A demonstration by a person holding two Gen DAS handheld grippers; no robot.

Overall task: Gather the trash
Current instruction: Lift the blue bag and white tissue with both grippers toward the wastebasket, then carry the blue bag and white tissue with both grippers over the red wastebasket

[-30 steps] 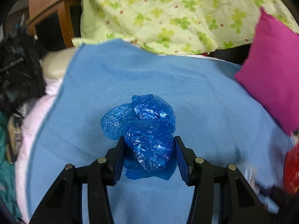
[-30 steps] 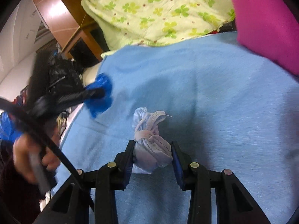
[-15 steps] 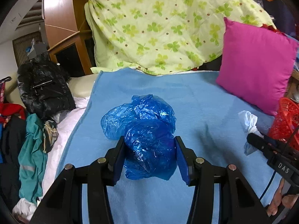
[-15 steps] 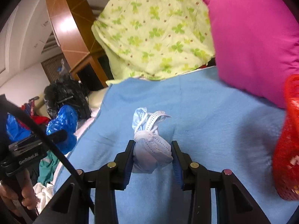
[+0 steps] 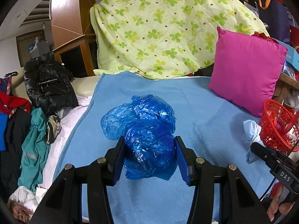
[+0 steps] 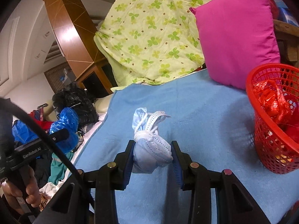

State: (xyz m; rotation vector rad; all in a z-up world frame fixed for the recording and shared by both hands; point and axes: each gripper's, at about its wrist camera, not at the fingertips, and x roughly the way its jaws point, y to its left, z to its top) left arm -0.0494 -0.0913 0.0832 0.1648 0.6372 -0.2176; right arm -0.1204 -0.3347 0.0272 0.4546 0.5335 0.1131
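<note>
My left gripper is clamped on a crumpled blue plastic bag, held above the blue blanket. My right gripper is pinched on a balled-up face mask, also off the blanket, with the red basket close on its right, red wrappers inside, pink pillow behind it

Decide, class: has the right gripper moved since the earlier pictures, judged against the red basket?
Yes. The right gripper, shut on the face mask, has drawn back and swung toward the red basket, which was out of its view a second ago.
</note>
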